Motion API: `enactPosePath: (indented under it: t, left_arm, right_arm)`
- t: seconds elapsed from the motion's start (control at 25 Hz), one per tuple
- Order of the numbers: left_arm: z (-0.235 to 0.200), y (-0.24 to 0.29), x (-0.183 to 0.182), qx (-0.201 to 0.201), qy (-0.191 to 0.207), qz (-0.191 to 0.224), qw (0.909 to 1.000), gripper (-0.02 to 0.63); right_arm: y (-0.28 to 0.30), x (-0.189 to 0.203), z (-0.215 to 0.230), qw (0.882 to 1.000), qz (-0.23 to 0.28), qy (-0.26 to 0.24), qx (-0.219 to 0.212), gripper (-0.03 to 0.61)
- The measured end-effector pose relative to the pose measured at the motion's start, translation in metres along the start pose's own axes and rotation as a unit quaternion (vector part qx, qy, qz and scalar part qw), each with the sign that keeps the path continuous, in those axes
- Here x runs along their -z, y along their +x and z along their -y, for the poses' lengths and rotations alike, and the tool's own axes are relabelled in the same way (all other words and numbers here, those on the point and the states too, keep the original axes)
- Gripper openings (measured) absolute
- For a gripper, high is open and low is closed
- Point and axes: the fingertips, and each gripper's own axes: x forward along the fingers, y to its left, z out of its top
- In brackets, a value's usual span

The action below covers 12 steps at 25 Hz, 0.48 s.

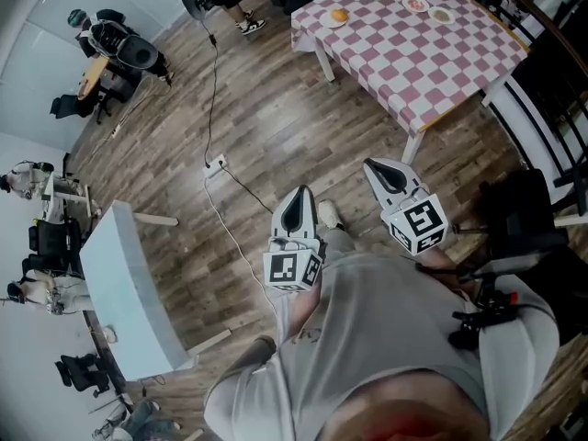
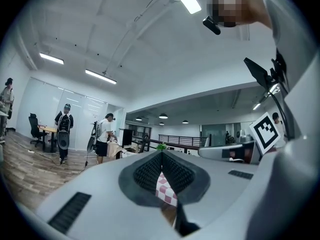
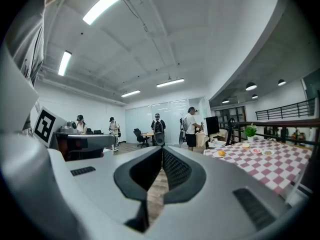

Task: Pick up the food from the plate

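Standing well back from the pink-and-white checkered table, out on the wood floor. Got the left gripper and the right gripper held low in front of the body, side by side, both aimed roughly toward that table and well apart from it.

Left jaws shut tight, tips meeting, nothing pinched between them (only a sliver of the table's checked cloth showing through the gap behind the pads). Same deal on the right: tips touching, no grip on anything.

As for the food, all of it over on the table, toward its far end. Closest to the table's left edge in the head view: a bun sitting on a white plate. Further in from there, three more small plates with food on them, too small to tell what kind.

Also spotted a potted plant just beyond the table's far side, and a white power strip with its cable on the floor, off the table's left side.
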Motion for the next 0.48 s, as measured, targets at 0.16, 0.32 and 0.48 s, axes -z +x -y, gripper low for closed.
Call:
enactPosePath:
  t: [0.16,0.32,0.48]
  left_arm:
    - [-0.023,0.018,0.004,-0.006,-0.007,0.001,1.0000,0.008]
    - [-0.046,0.045,0.008,0.001,-0.015,-0.001,0.9999,0.008]
    - [-0.080,0.079,0.014,0.009,-0.036,-0.007,0.9993,0.008]
  right_arm:
    - [0.026,0.003,0.007,1.000,-0.009,-0.002,0.002,0.015]
    - [0.054,0.002,0.017,1.000,-0.020,-0.008,0.008,0.015]
    - [0.093,0.007,0.028,0.999,-0.039,-0.016,0.017,0.015]
